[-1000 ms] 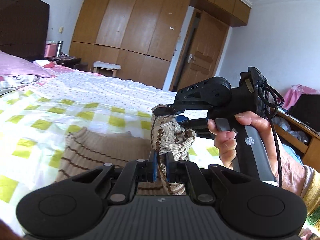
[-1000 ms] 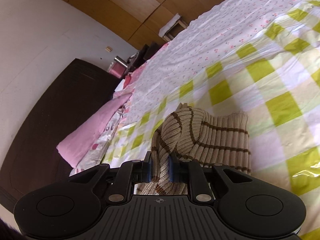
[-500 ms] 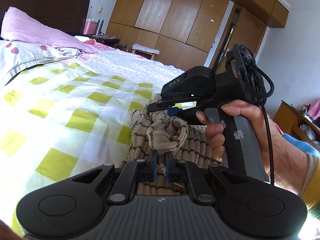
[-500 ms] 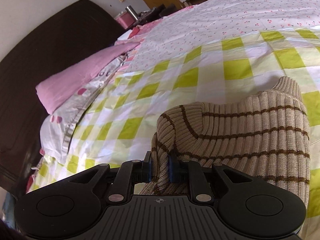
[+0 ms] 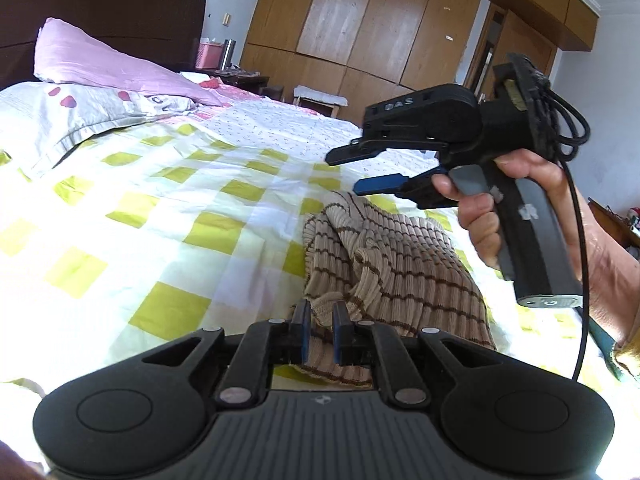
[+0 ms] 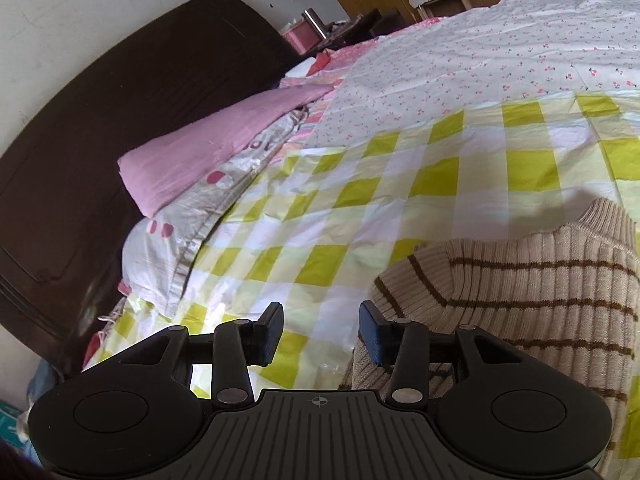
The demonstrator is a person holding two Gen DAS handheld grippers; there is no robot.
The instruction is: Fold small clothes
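Observation:
A small beige sweater with brown stripes [image 5: 392, 264] lies bunched on the yellow-checked bedspread [image 5: 168, 208]; it also shows in the right wrist view [image 6: 520, 292]. My left gripper [image 5: 320, 326] is shut on a fold of the sweater's near edge. My right gripper [image 6: 320, 332] is open and empty, just left of the sweater. In the left wrist view the right gripper [image 5: 348, 172] hovers open above the sweater, held by a hand.
Pink and white pillows [image 5: 100, 92] lie at the bed's head against a dark headboard [image 6: 100, 128]. A floral sheet [image 6: 500, 64] covers the far bed. Wooden wardrobes [image 5: 380, 28], a stool [image 5: 318, 94] and a nightstand with a pink box [image 5: 210, 58] stand beyond.
My right gripper has opened, let go of the sweater and lifted above it. The released fold has dropped onto the bed. My left gripper still holds its fold.

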